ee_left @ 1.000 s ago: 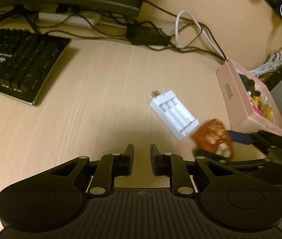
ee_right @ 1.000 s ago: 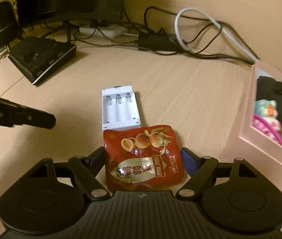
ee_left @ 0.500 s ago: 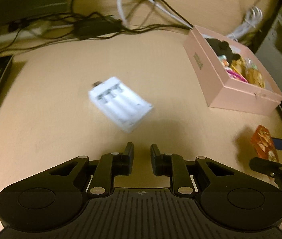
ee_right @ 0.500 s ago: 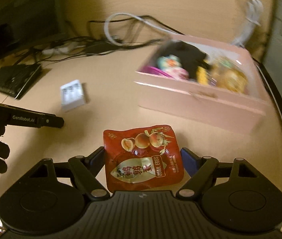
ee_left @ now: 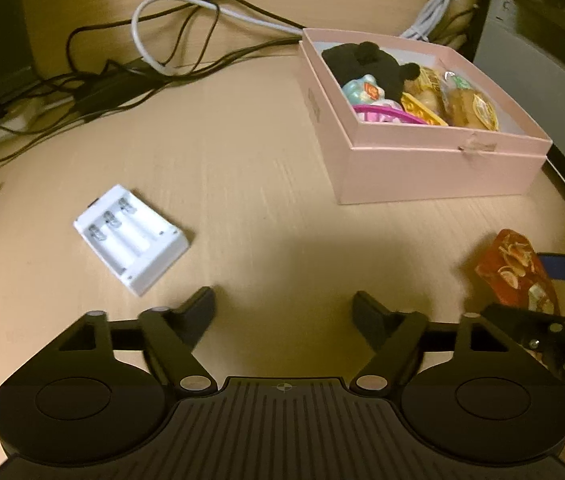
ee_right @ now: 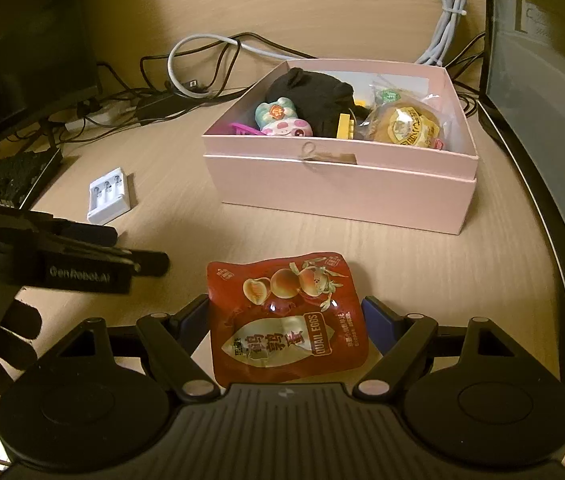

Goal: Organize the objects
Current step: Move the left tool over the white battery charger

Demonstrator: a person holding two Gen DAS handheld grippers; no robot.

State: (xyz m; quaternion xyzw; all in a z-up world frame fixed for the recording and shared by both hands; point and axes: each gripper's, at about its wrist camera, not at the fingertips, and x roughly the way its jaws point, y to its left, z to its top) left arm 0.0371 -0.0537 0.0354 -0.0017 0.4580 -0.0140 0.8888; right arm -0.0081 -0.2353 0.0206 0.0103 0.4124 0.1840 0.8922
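Starting from the left: one white battery charger (ee_left: 130,239) is lying flat on the surface (ee_left: 250,184), ahead-left of the left hand-held gripper (ee_left: 284,312), its long axis running diagonally toward the cables. That one's sitting spread wide and empty, so it's the nearer one for the charger. Moving right, the right hand-held gripper (ee_right: 284,320) is pinching one red quail egg pouch (ee_right: 286,320), with the single pink box (ee_right: 342,188) waiting straight ahead, already holding several toys and snacks.

Tangled cables (ee_left: 154,56), a keyboard (ee_right: 14,174) and a monitor (ee_right: 30,52) behind.
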